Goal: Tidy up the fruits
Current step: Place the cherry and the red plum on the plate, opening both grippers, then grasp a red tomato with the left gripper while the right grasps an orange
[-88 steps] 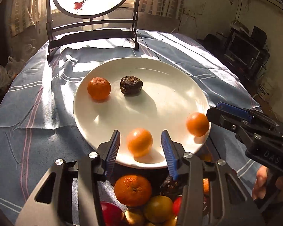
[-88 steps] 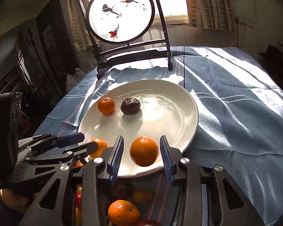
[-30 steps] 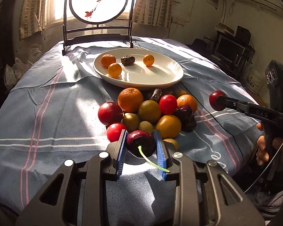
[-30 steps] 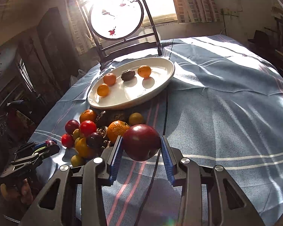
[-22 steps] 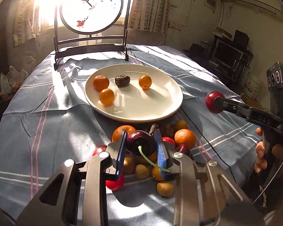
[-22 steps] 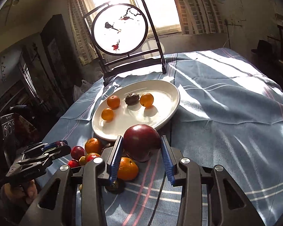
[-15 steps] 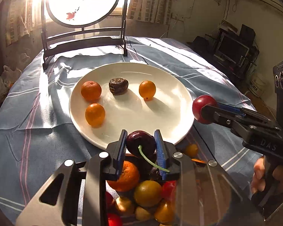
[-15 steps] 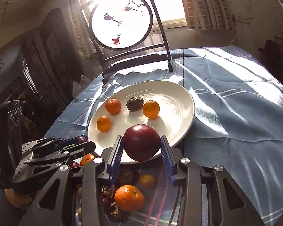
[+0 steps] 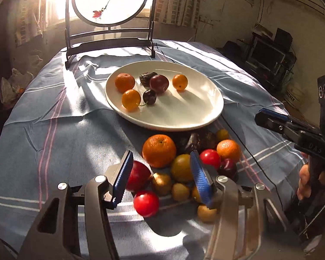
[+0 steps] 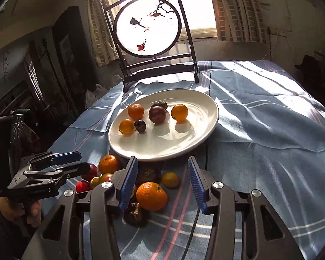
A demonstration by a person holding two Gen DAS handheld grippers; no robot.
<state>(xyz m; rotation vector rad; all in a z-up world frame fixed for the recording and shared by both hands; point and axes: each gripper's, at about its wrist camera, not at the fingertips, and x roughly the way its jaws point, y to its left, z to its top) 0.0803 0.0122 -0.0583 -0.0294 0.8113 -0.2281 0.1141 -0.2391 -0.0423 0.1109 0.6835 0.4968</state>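
Observation:
A white plate (image 9: 184, 117) (image 10: 197, 138) holds three small oranges, a dark date, a dark cherry (image 9: 149, 97) (image 10: 140, 126) and a purple plum (image 9: 160, 83) (image 10: 157, 114). In front of the plate lies a pile of fruit (image 9: 184, 162) (image 10: 140, 184) with a large orange (image 9: 159, 150) (image 10: 151, 196). My left gripper (image 9: 161, 178) is open and empty above the near side of the pile. My right gripper (image 10: 162, 184) is open and empty above the pile's right side, the large orange between its fingers.
A blue striped cloth (image 9: 54, 140) covers the round table. A round screen on a dark stand (image 9: 110, 10) (image 10: 149, 34) rises behind the plate. A black cable (image 9: 249, 151) runs across the cloth right of the pile. Furniture stands around the table.
Both grippers have let go of their fruit: the cherry and the plum now lie on the plate. Both grippers have opened and pulled back toward the pile.

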